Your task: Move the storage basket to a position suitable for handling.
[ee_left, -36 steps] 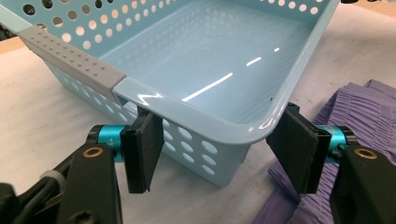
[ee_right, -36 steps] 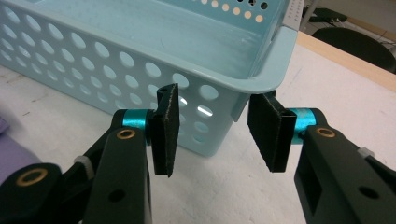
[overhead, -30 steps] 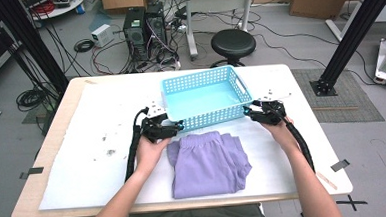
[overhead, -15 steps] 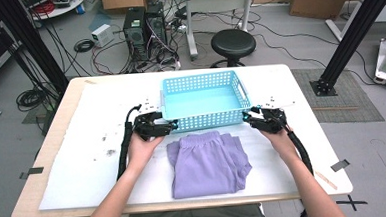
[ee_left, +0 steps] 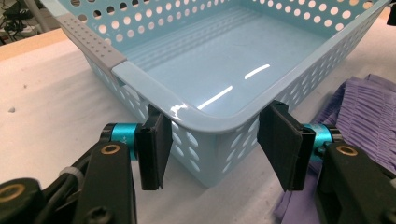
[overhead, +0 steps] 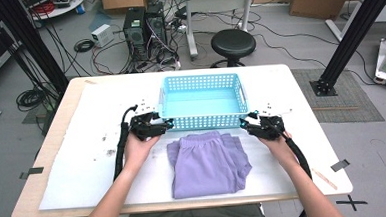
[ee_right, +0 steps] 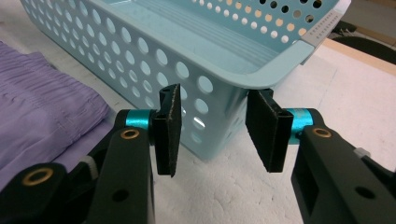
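Where the forearms enter at the near edge of the table (overhead: 65,195), folded purple garment (overhead: 207,160) lying flat on the white cover, between the two hands and just short of the basket. Beyond it, left gripper (overhead: 163,126) at the near left corner of the light-blue basket (overhead: 202,83), right gripper (overhead: 246,124) at the near right corner — both held low and pointing away from the person.

Left gripper (ee_left: 214,140), own view: jaws part open, having just been closing, with the rounded basket (ee_left: 243,70) corner standing between the pads; left pad at or against the perforated wall, right pad close beside the other wall, contact not resolvable; no firm clamp evident. Purple garment (ee_left: 369,112) at the right edge, beside the basket wall.

Right gripper (ee_right: 214,135), own view: jaws roughly half open, astride the basket (ee_right: 196,42) corner below the rim; narrow gaps visible on both sides, pads not pressing — nothing held. Purple garment (ee_right: 42,98) to the left, just beside the basket's long wall.

Basket itself upright and empty, resting on the cover at mid-table, long side toward the person, grey grip strips on the short ends.

Farther off, past the table: black round stool (overhead: 233,43), computer towers (overhead: 144,28) amid cables on the floor.
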A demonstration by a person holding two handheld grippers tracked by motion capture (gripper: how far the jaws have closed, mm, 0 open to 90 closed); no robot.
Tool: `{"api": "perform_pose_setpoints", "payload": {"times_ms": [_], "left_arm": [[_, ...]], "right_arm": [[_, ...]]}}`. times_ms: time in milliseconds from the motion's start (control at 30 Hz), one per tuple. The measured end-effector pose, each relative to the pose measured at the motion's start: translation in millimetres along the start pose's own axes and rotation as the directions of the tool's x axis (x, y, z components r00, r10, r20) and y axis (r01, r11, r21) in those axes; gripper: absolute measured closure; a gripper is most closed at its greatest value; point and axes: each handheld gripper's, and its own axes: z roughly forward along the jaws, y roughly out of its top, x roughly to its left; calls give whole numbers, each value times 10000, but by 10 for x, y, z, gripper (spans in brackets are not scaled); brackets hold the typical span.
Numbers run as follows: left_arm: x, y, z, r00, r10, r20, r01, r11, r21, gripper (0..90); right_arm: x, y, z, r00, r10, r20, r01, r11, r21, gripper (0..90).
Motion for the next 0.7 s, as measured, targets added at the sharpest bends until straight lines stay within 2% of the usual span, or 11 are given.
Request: {"api": "perform_pose_setpoints", "payload": {"times_ms": [233, 700], "left_arm": [[-2, -29, 27, 9999, 56, -96, -54, 9997, 240, 454], [-15, -50, 41, 9998, -108, -173, 110, 9998, 153, 428]], "right_arm": [[3, -28, 12, 10000, 70, -41, -70, 9999, 110, 574], [9, -48, 18, 9999, 82, -73, -81, 9999, 102, 561]]}}
